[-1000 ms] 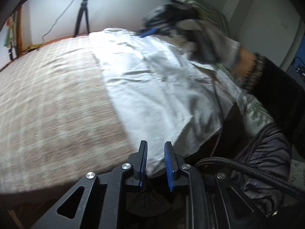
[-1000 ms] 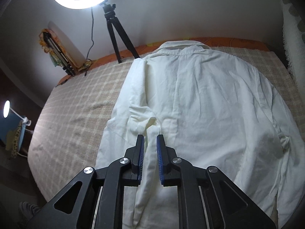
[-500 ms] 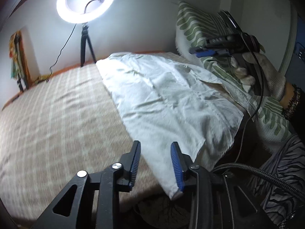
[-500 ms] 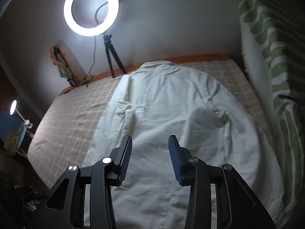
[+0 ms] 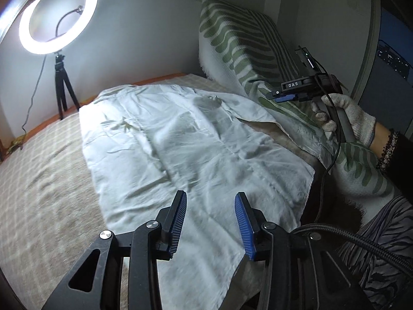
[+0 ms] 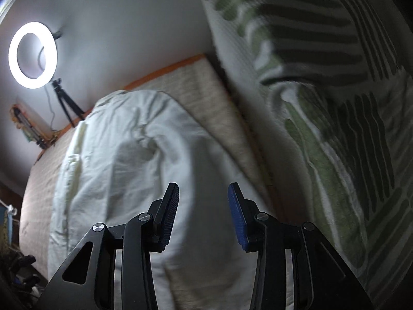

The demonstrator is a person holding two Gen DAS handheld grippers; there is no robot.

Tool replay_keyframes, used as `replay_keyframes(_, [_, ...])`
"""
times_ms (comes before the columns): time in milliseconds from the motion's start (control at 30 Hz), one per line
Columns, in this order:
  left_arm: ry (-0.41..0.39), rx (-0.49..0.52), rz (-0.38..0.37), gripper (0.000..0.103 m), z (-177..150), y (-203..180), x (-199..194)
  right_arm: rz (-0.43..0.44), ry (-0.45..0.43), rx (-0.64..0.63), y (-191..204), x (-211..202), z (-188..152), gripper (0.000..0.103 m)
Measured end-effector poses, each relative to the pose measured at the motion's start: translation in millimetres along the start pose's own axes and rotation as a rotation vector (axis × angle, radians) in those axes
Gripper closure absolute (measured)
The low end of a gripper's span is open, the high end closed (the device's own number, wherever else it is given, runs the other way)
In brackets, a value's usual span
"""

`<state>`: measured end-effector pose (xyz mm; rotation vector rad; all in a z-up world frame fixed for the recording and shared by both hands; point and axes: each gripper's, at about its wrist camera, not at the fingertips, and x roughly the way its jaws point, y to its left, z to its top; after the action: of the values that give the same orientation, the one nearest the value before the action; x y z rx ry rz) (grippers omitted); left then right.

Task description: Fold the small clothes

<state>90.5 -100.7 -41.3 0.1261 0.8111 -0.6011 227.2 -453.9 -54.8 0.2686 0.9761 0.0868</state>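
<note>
While a white shirt (image 5: 180,144) is spread flat on the checked bedspread (image 5: 44,180), the left gripper (image 5: 210,222) is held above its near hem, jaws parted and opening, nothing pinched between them. The right gripper (image 6: 202,215) is kept over the shirt's right edge beside a green-patterned blanket (image 6: 335,118), jaws moderately apart and empty. It is gripped by a gloved hand (image 5: 346,118). A ring light (image 5: 58,16) is lit on its tripod.

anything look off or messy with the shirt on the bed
Yes: the white shirt lies rumpled, not flat, and its near hem hangs past the bed edge. Nothing looks torn or stained.
</note>
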Motion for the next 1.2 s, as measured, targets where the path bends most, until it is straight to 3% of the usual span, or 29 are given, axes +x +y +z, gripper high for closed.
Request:
replay_keyframes(200, [0.037,-0.024,-0.034,0.063,4.6,-3.1,25.2,0.008,0.040,0.040,-33.8,15.8,0.5,0.063])
replay_keyframes(467, [0.069,0.015,-0.063,0.063,4.3,-21.0,40.8,-0.028,0.101,-0.039,-43.4,23.3,-17.4,0.063])
replay_keyframes(500, [0.069,0.020,-0.063,0.063,4.6,-23.3,41.3,-0.039,0.108,-0.052,-42.3,23.8,-19.8,0.065])
replay_keyframes(567, [0.067,0.028,-0.060,0.063,4.8,-26.4,41.1,-0.058,0.110,-0.070,-39.9,23.5,-22.4,0.095])
replay_keyframes(733, [0.063,0.030,-0.061,0.063,3.4,-28.1,38.5,-0.066,0.070,-0.125,-27.2,7.4,-26.7,0.101])
replay_keyframes(967, [0.050,0.023,-0.059,0.063,1.8,-25.1,30.8,0.065,0.020,-0.095,3.5,-25.0,-21.6,0.102])
replay_keyframes(1200, [0.026,-0.005,-0.048,0.063,1.2,-14.1,19.3,0.198,0.012,-0.207,86.3,-32.8,-19.0,0.103])
